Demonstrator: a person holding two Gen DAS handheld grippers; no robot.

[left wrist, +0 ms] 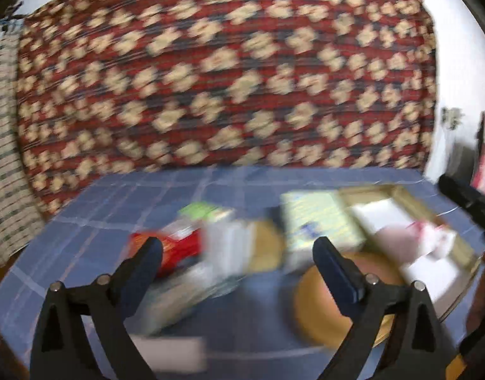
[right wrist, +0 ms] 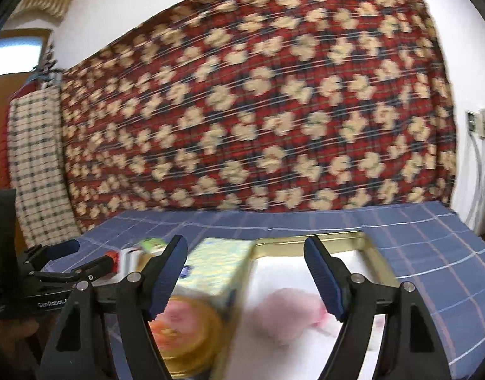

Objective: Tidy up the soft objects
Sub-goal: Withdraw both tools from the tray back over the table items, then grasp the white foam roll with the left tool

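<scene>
Both your tools stand spread with nothing between the fingers: the left tool (left wrist: 237, 255) over the blue checked worktop (left wrist: 115, 202), the right tool (right wrist: 245, 253) over the gold-rimmed tray (right wrist: 309, 241). The pink soft object (right wrist: 288, 312) lies in that tray on its white lining. Just left of the tray sits a pale yellow-green pack (right wrist: 220, 266), blurred, with a red box (left wrist: 179, 247) farther left.

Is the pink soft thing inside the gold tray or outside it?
Inside. The pink soft thing lies on the white lining within the gold tray's rim.
</scene>
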